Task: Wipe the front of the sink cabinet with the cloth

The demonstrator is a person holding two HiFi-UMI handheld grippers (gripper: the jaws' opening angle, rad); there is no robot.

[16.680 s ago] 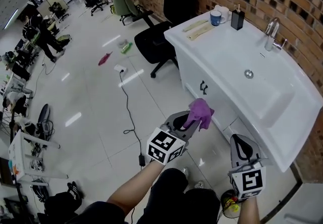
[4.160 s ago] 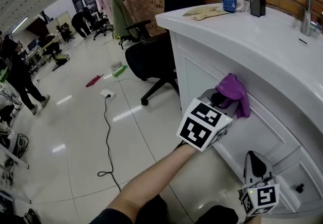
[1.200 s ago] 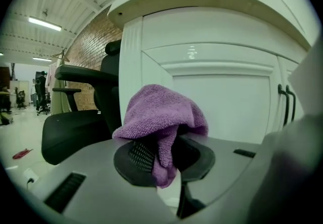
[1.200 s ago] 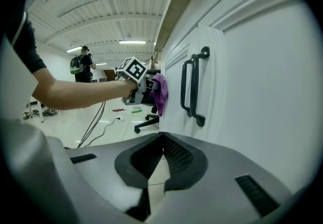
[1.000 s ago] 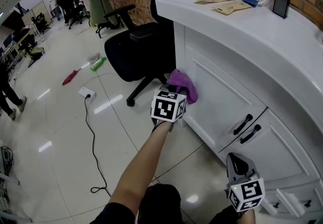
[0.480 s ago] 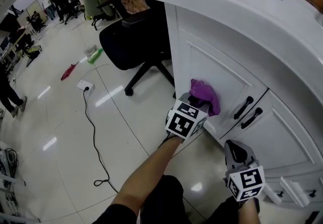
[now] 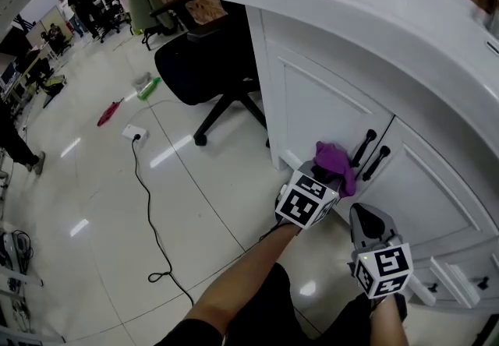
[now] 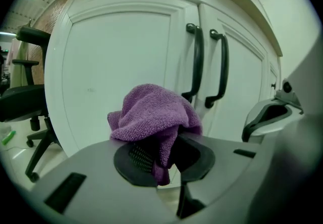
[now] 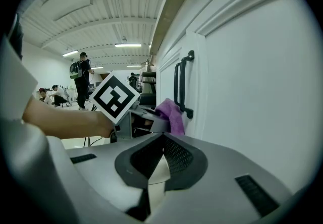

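At cabinet door, beside handles: cloth pinched in left hand-held gripper.

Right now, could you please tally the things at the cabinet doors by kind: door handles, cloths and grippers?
door handles: 2
cloth: 1
grippers (left gripper, right gripper): 2
total: 5

Left arm outstretched, left tongs clamped on the cloth; right tongs closed, empty, just beside.
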